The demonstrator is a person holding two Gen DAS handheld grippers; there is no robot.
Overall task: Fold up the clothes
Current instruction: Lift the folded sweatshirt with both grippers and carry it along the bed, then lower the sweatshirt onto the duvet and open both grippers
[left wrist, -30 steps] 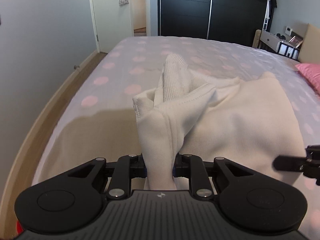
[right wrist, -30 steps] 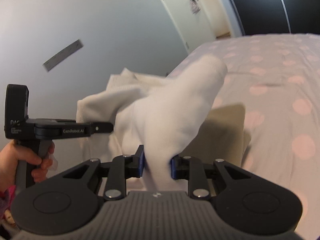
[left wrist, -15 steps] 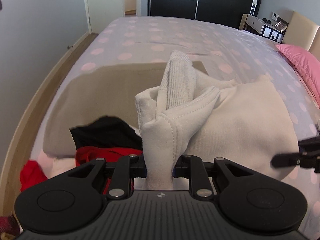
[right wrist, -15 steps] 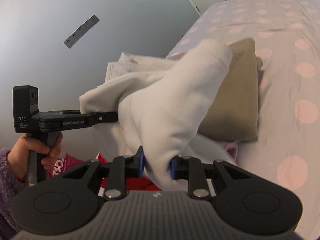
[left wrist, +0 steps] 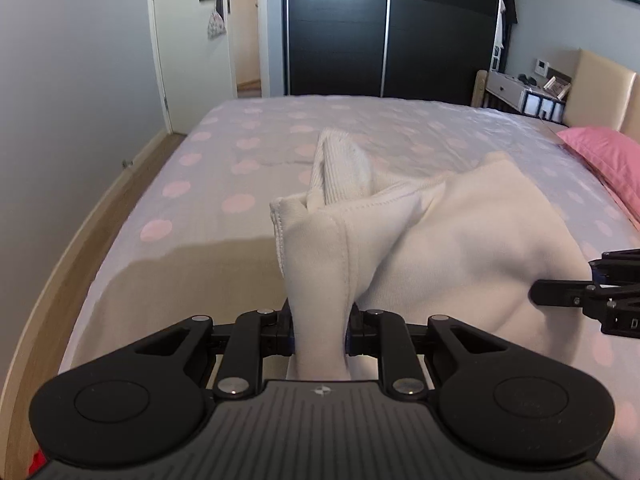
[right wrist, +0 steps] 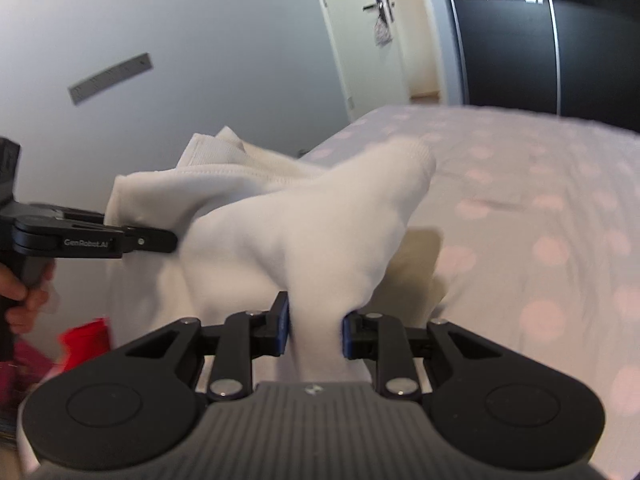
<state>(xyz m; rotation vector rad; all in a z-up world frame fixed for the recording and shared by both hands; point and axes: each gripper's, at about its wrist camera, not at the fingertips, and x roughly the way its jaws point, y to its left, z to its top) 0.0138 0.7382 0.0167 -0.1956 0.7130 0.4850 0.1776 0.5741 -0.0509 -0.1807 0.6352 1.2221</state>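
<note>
- The left gripper (left wrist: 320, 334) pinches a bunched fold of a cream sweatshirt (left wrist: 460, 248) between its pads; a stitched hem edge and a ribbed cuff stick up just beyond the pinch.
- The right gripper (right wrist: 315, 330) is likewise clamped on a gathered wad of the same cream sweatshirt (right wrist: 320, 232), its blue-lined pads pressing the fabric from both sides.
- The garment hangs stretched between the two grippers, lifted above the bed (left wrist: 240, 148) rather than lying flat on it — in the right wrist view the left gripper (right wrist: 160, 239) shows at the left edge, gripping the cloth's other end, with a hand (right wrist: 28, 292) wrapped round its handle.
- In the left wrist view the right gripper's dark fingers (left wrist: 560, 294) reach in from the right edge against the cloth.
- A beige folded item (left wrist: 192, 280) lies on the polka-dot bedspread under the lifted sweatshirt.
- A pink pillow (left wrist: 604, 156) rests at the head of the bed; something red (right wrist: 86, 340) sits low at the left — too blurred to identify.
</note>
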